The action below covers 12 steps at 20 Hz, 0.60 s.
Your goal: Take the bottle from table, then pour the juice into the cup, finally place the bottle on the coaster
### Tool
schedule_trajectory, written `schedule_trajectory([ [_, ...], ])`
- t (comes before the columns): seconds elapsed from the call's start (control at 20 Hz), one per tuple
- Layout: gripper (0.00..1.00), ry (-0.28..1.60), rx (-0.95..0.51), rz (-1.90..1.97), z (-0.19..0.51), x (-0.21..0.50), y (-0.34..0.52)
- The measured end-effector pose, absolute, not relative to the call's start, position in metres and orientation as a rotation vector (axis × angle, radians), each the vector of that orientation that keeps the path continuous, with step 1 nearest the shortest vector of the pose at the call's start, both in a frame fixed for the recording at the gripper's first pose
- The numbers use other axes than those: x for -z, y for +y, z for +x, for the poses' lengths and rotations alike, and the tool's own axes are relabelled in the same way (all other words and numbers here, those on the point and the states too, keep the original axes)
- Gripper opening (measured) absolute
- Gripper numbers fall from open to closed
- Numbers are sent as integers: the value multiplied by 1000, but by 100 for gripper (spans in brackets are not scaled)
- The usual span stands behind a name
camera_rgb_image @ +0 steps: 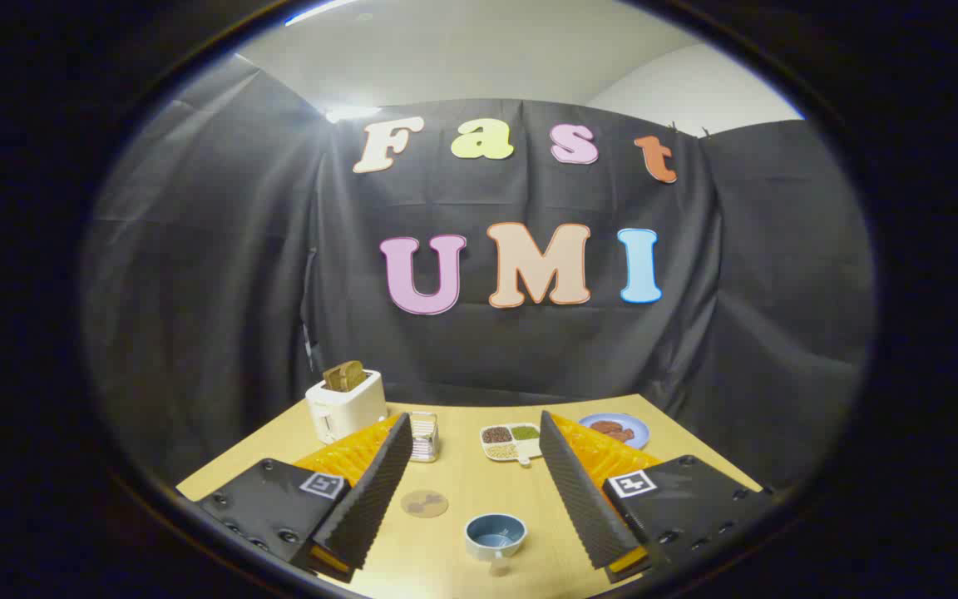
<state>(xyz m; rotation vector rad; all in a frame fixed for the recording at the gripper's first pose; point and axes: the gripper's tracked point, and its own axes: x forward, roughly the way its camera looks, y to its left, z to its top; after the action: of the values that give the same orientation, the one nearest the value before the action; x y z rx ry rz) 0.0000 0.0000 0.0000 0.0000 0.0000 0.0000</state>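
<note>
While fingers (472,453) apart: one cup (496,535).

Overhead light from a ceiling strip (317,10) falls on the booth, flaring to glare on the cloth wall (196,274) at its upper left corner. The counter (454,487) is evenly bright, shadows soft and short. Fisheye distortion bows the edges; the hand-held gripper (471,470), fingers apart, stays sharp.
</note>
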Motion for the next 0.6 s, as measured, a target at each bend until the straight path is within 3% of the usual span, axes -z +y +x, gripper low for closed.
schedule_trajectory([
  [0.6, 98, -4, 26, -13, -7, 1, 7],
])
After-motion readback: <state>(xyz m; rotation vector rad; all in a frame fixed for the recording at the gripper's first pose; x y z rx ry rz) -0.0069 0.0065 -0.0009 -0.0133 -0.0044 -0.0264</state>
